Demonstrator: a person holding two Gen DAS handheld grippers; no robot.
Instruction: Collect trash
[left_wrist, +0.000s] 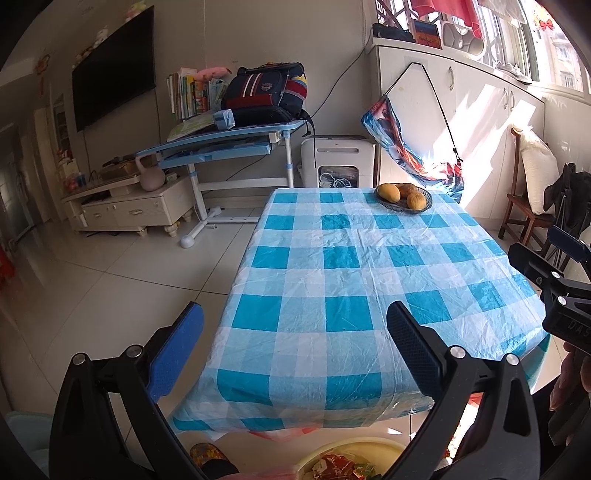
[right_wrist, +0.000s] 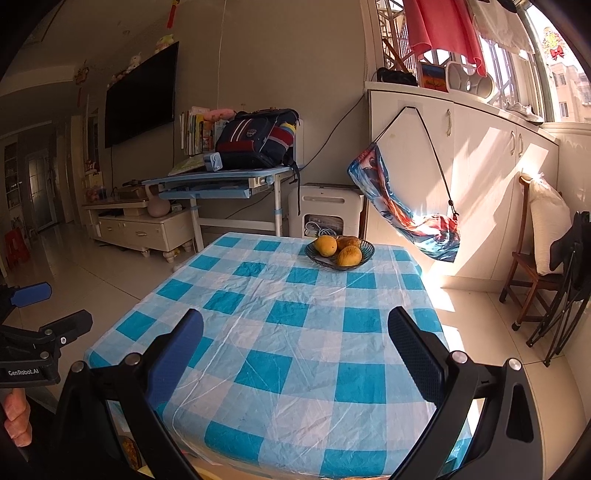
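Both sets of fingers are spread wide and empty: my left gripper (left_wrist: 295, 332) hangs over the near edge of the checked surface (left_wrist: 369, 258), my right gripper (right_wrist: 295, 339) further over it. Directly below the left one sits a pale bin (left_wrist: 384, 448) holding the trash (left_wrist: 340, 466), crumpled red and multicoloured wrappers. I see none on the cloth, only a fruit bowl (right_wrist: 340, 253) at the far end. My worry: mistaking fruit for litter, or snagging the thin cloth.

tablecloth (right_wrist: 295, 332) looks like thin crinkly plastic, kinda shiny; floor tiles (left_wrist: 122, 280) glossy; chair (right_wrist: 524, 280) dark wood
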